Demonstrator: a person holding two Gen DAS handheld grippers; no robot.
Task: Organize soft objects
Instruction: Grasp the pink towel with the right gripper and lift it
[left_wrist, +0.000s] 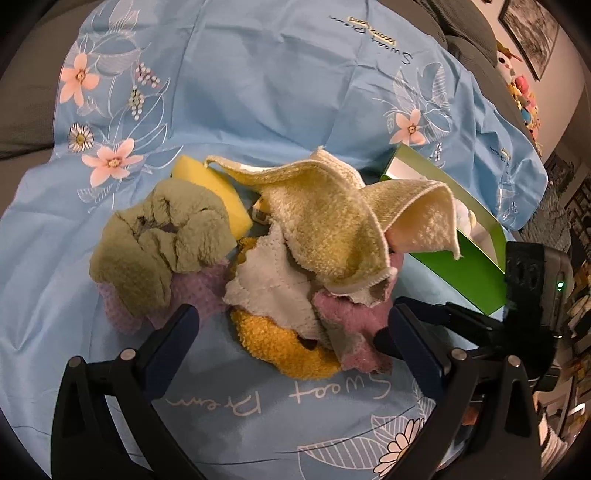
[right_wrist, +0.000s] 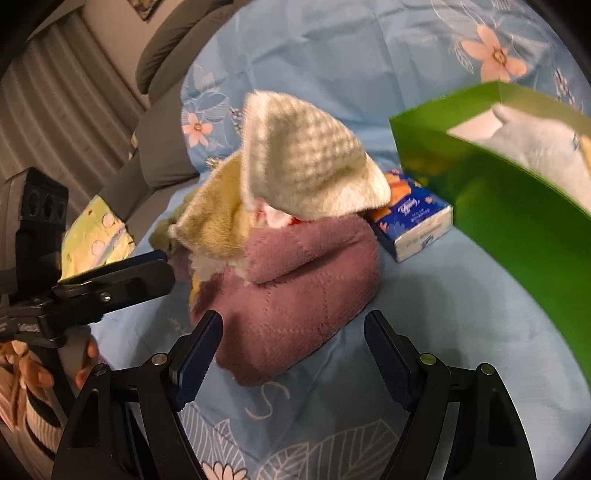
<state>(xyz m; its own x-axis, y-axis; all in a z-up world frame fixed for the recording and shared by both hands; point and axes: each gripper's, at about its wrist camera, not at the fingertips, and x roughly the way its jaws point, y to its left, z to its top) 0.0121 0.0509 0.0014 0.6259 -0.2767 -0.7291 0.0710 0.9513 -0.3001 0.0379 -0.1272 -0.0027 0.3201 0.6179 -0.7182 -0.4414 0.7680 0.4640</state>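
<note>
Your left hand-held gripper (left_wrist: 291, 325) stands wide open with nothing gripped; its fingers straddle the near edge of the cloth pile (left_wrist: 280, 258). Your right hand-held gripper (right_wrist: 293, 347) is also wide open and empty, its fingers framing the mauve cloth (right_wrist: 295, 291) without pressing on it.

The pile lies on the blue sheet (left_wrist: 258, 92), which covers a soft surface, probably a sofa or bed. It holds at least 6 pieces:
1. a green cloth (left_wrist: 159, 236) at the left, on a lilac cloth (left_wrist: 192, 291);
2. a yellow cloth (left_wrist: 325, 221) draped on top;
3. a grey cloth (left_wrist: 273, 288) and an orange cloth (left_wrist: 273, 350) at the near side;
4. a yellow sponge (left_wrist: 218, 184) behind.

The cloths lie crumpled and overlapping, so no single piece is free to lift cleanly.

The green bag (right_wrist: 517, 229) lies beside the pile with its mouth open toward it, likely as the receiving container; something pale is already inside. A tissue pack (right_wrist: 413, 225) rests between pile and bag.

Judged from this layout, sorting has barely begun. Both hand-held grippers approach from opposite sides, probably so that 1 can steady the pile while the other takes a piece.
</note>
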